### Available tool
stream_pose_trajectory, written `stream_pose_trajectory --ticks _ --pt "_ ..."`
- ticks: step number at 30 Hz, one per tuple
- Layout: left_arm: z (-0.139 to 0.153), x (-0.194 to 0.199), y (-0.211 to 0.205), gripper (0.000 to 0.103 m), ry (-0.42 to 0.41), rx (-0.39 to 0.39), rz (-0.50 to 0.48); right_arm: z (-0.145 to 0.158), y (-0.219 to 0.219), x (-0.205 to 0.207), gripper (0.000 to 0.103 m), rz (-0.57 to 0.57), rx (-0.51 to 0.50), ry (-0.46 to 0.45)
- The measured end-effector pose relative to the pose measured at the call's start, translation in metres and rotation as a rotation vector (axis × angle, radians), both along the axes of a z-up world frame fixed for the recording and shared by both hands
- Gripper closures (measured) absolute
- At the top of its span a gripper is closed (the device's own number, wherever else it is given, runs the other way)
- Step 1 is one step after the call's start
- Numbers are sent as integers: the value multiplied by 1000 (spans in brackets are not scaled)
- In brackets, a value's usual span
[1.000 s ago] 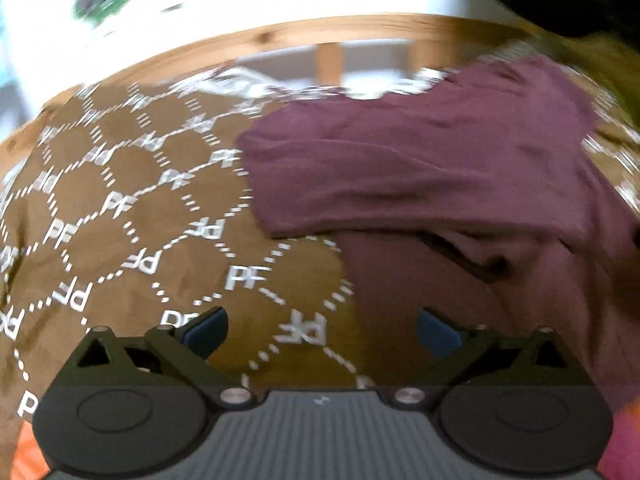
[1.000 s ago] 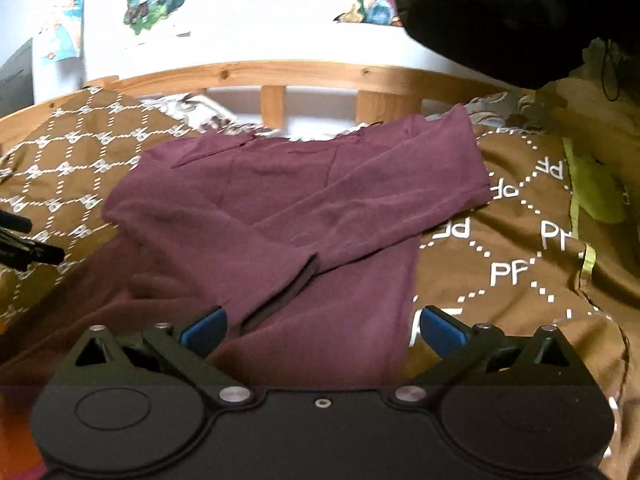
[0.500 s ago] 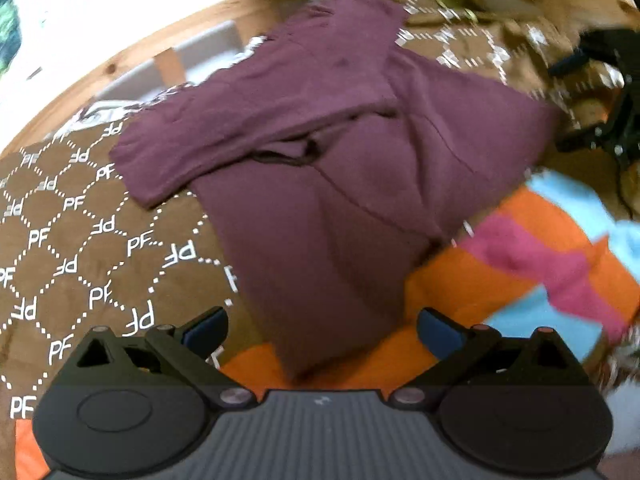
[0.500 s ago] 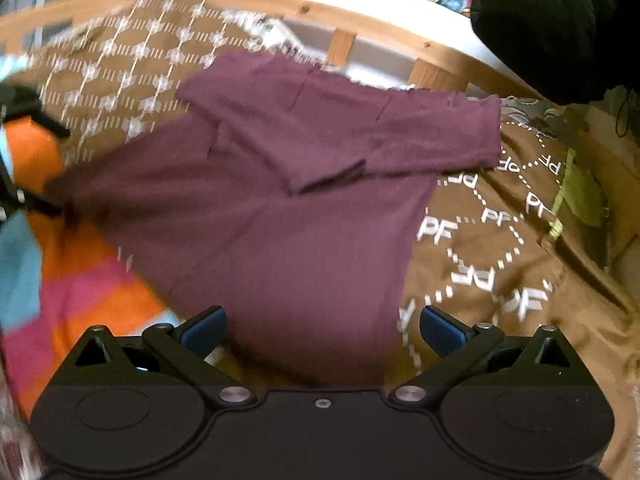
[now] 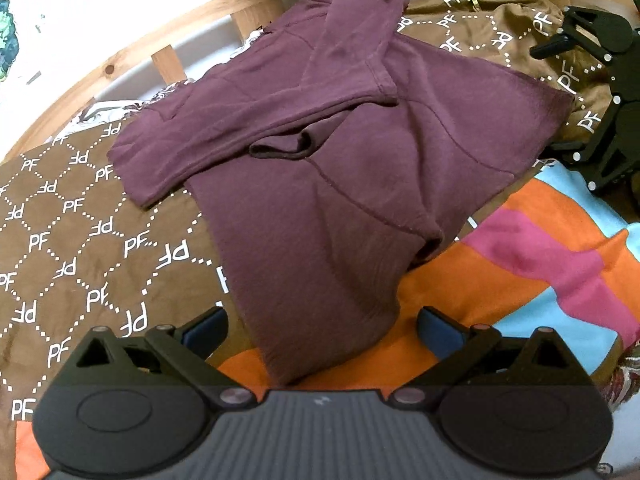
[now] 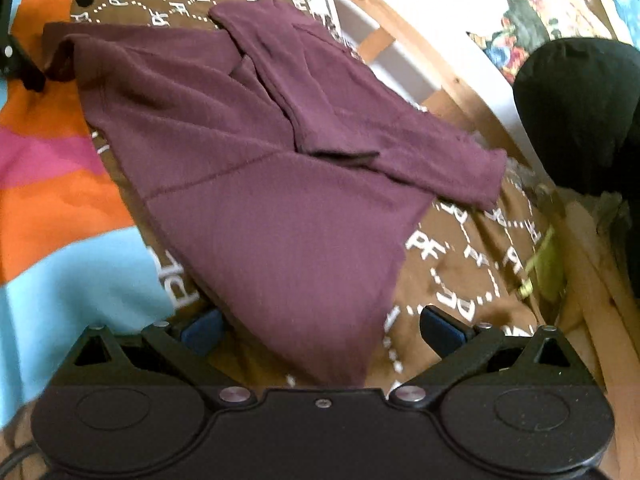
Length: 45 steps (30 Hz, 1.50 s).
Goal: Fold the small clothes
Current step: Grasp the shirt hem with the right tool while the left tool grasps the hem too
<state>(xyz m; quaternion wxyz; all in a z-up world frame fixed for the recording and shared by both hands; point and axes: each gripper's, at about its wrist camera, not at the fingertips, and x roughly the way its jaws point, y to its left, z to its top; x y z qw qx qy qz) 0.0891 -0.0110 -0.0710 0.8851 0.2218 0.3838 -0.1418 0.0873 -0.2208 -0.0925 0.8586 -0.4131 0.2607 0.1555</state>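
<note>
A maroon long-sleeved knit garment [image 5: 340, 184] lay spread on a brown bedcover printed with white dotted hexagons and the repeated letters "PF" [image 5: 68, 216]. Its sleeves were folded across the chest at the far end, near a wooden bed rail [image 5: 160, 52]. Its long axis ran from that far rail down toward both cameras. The left gripper [image 5: 322, 326] was spread wide and empty, with the garment's near hem corner lying between its blue-padded fingers. The right gripper [image 6: 320, 326] was likewise spread and empty, with the opposite hem corner between its fingers. Both seemed equally near the hem. An orange, pink and light blue striped cloth [image 5: 540, 264] lay under the hem's edge. No other writing was readable.
</note>
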Motion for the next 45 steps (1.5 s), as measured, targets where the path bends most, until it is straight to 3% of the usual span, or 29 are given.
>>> stream_pose_trajectory --ticks 2,4,6,8,9,13,17,23,29,31,32,34,36,41,45 --pt "-1 -1 -2 1 -9 6 -4 1 1 1 12 33 17 -3" --pt "-2 -1 -4 1 -17 11 -10 1 3 -4 31 73 50 -4" --pt "-3 -1 -7 1 -30 20 -18 3 8 -7 68 81 89 -1" --pt "-5 0 -9 1 -41 26 -20 11 10 -8 82 81 157 -9" --pt "-5 1 -11 1 -43 27 -20 17 8 -6 89 73 211 -15" --pt "-9 7 -19 1 -46 31 -26 46 -4 14 95 -33 472 -4" --pt "-10 16 -25 1 -34 25 -17 62 -20 39 96 -139 682 32" --pt "-11 19 -28 1 -55 35 -10 63 -45 52 96 -207 788 66" --pt "-9 9 -29 24 -143 105 -7 63 -51 51 96 -212 802 63" --pt "-7 3 -28 41 -173 119 -9 62 -51 50 96 -209 788 75" --pt "-6 1 -26 48 -187 120 -12 60 -49 47 96 -208 773 80" --pt "-3 -4 -24 76 -213 120 -19 57 -45 44 95 -197 715 92" --pt "0 -7 -22 91 -227 117 -17 51 -39 38 88 -188 637 106" --pt "6 -7 -16 94 -252 119 22 24 -18 21 59 -137 329 123" --pt "2 -2 -14 94 -230 134 56 8 0 4 57 -61 137 60"
